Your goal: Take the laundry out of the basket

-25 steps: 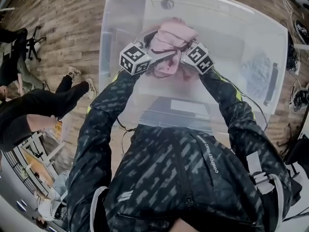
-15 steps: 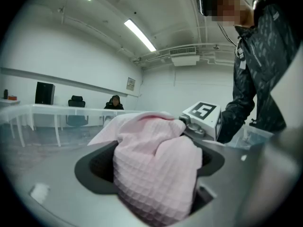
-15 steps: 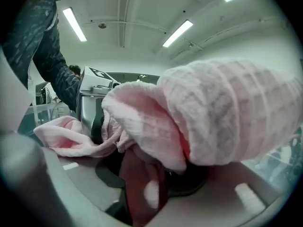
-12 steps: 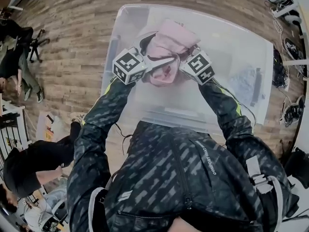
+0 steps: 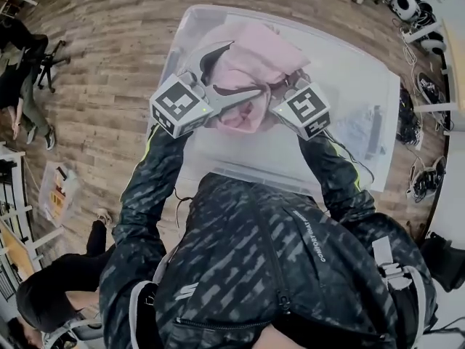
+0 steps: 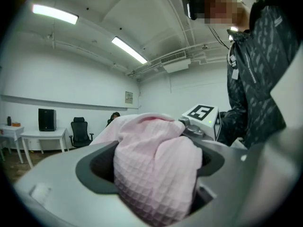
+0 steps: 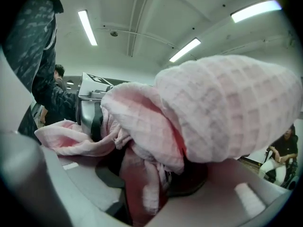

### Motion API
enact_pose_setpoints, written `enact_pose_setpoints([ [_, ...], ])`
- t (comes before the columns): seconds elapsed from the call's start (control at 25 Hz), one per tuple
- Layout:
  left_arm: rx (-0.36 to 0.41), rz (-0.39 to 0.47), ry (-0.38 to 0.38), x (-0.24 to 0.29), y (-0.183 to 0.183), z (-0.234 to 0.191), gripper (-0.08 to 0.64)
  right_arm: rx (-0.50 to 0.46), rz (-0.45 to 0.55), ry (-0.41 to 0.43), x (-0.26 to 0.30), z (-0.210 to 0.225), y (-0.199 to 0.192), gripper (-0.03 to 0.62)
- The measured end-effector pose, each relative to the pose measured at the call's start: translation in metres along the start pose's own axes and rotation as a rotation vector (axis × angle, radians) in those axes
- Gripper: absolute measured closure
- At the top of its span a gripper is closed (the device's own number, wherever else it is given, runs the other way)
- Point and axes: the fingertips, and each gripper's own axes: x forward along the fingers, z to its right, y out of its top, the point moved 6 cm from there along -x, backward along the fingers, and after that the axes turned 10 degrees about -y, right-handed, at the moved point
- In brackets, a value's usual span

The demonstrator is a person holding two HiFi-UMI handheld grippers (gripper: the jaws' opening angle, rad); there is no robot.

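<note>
Pink cloth (image 5: 254, 60) in left tongs (image 6: 152, 167), right tongs (image 7: 154, 183), jacket lettering (image 5: 314, 238) unclear

The head view looks steeply down from above the person (image 5: 276, 267) onto the basket (image 5: 349, 86) and floor (image 5: 109, 64). Each gripper view rides close behind its jaws, about level, facing the other. All three share the cloth (image 5: 251, 60), at 12 o'clock overhead.

- The pink cloth (image 7: 227, 108) drapes over the right gripper (image 7: 156, 174), burying its pads under the folds.
- In the left gripper view, the same cloth fills the left gripper (image 6: 156, 169) and covers both pad faces.
- The person's torso (image 5: 276, 267) hides the near wall of the clear basket (image 5: 389, 86).
- A grey bundle (image 5: 361, 122) at the basket's right end is too blurred to identify.
</note>
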Motion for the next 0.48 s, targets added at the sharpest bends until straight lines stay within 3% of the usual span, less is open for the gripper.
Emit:
enact_pose_setpoints([
  [0.24, 0.053, 0.039, 0.02, -0.021, 0.028, 0.016, 0.123, -0.031, 0.035, -0.017, -0.013, -0.013, 0.033, 0.402],
  [0.48, 0.055, 0.058, 0.013, -0.03, 0.043, 0.03, 0.123, -0.055, 0.037, -0.035, -0.027, -0.022, 0.05, 0.402],
])
